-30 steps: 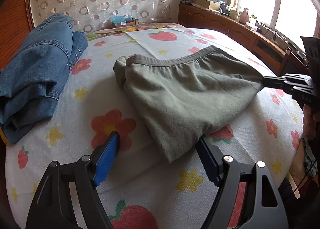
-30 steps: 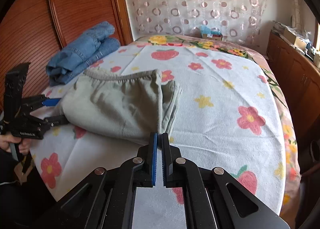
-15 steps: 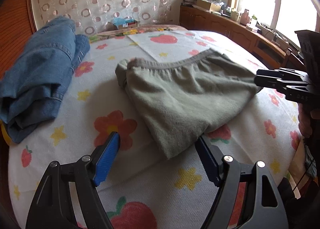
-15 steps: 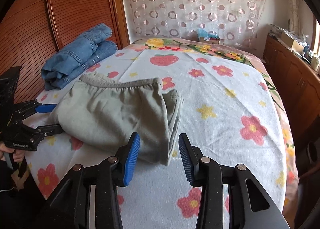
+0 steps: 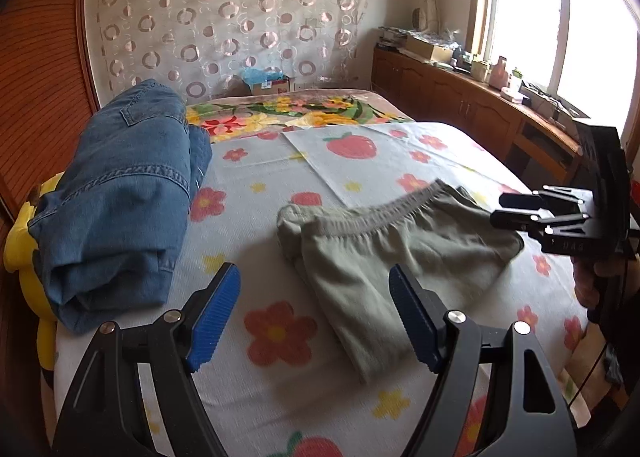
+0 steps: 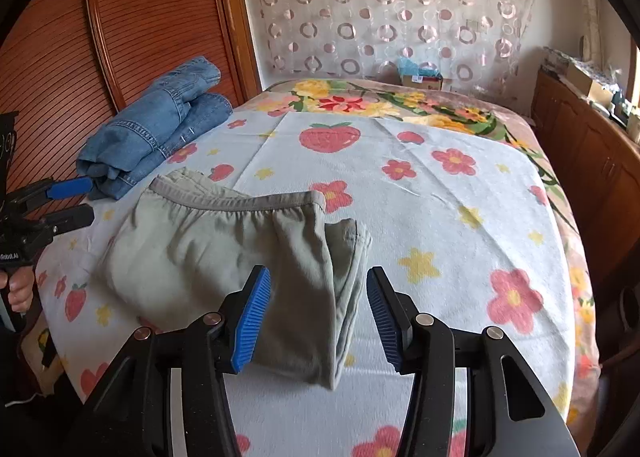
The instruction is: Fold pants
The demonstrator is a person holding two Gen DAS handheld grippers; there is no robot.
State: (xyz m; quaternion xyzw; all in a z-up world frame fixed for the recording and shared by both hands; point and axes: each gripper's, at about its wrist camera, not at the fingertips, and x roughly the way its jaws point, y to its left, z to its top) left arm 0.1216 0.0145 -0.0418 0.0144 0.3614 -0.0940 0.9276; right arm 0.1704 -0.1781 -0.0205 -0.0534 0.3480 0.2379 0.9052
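As fingers (image 6: 250, 317) part, folded pants (image 6: 224, 253) free

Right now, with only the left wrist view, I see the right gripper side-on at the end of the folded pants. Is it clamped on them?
Observer: No. In the right wrist view the right gripper is opening. The folded edge of the grey-green pants shows between its blue pads, unpressed.
Operator: Is that end tidy?
Observer: Mostly. The layers are stacked, but an inner layer pokes out past the top one.
Operator: How does the left gripper look from there?
Observer: The left gripper is open. Its tips are clear of the pants and close to the folded jeans.
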